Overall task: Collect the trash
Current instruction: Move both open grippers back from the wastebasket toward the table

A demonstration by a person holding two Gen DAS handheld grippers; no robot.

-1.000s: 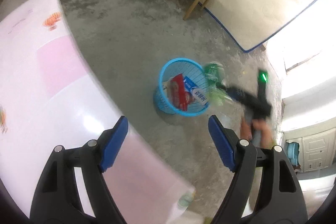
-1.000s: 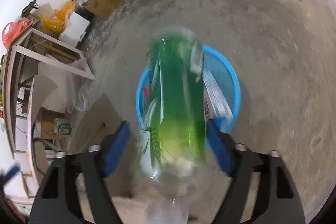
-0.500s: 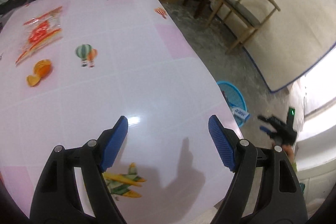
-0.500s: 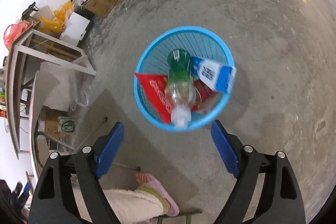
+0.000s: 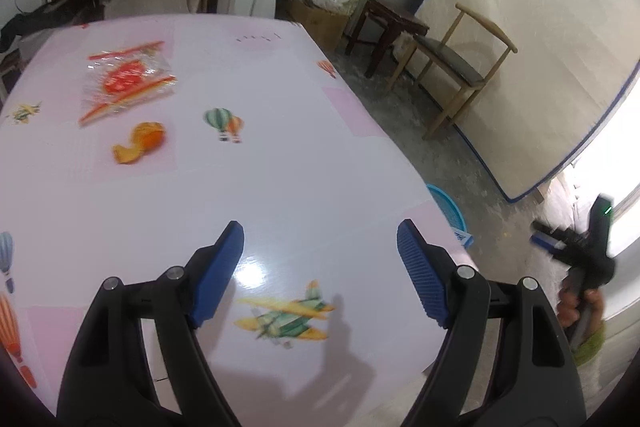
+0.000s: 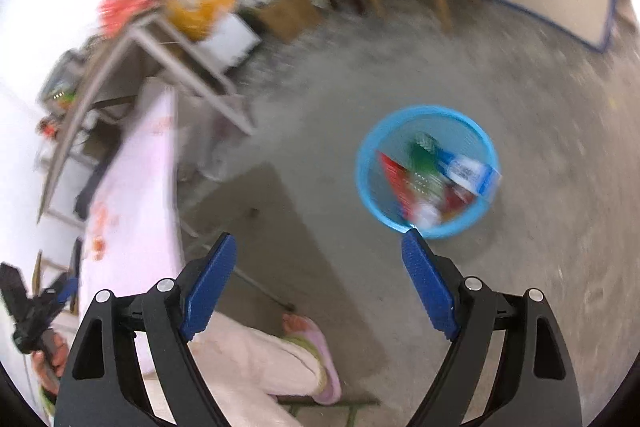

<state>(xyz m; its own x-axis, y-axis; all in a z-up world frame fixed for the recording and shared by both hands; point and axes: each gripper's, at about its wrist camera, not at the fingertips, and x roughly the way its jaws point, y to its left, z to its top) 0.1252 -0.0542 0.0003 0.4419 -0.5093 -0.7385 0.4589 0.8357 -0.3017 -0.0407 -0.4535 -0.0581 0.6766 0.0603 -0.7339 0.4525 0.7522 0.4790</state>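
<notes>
My left tongs (image 5: 320, 259) hang spread wide over the pink table (image 5: 280, 163), nothing between the blue pads. On the far side of the table lies a crinkled clear wrapper (image 5: 126, 83) with red and orange print, and just beside it, nearer to me, a piece of orange peel (image 5: 140, 143). Both are well apart from my left tongs. Past the table's right edge I can see a sliver of the blue basket (image 5: 448, 205) on the concrete floor, and further right my other hand (image 5: 576, 303) gripping the right tongs.

My right tongs (image 6: 318, 269) are spread too, their jaws having just opened a little wider, and they hold nothing. They point down at the floor, with the basket (image 6: 368, 183) just beyond the right pad. The view is smeared, but inside the basket I make out what looks like a green bottle (image 6: 420, 155), a red wrapper (image 6: 396, 179) and a blue-and-white carton (image 6: 472, 171). My slippered foot (image 6: 308, 331) shows below.
</notes>
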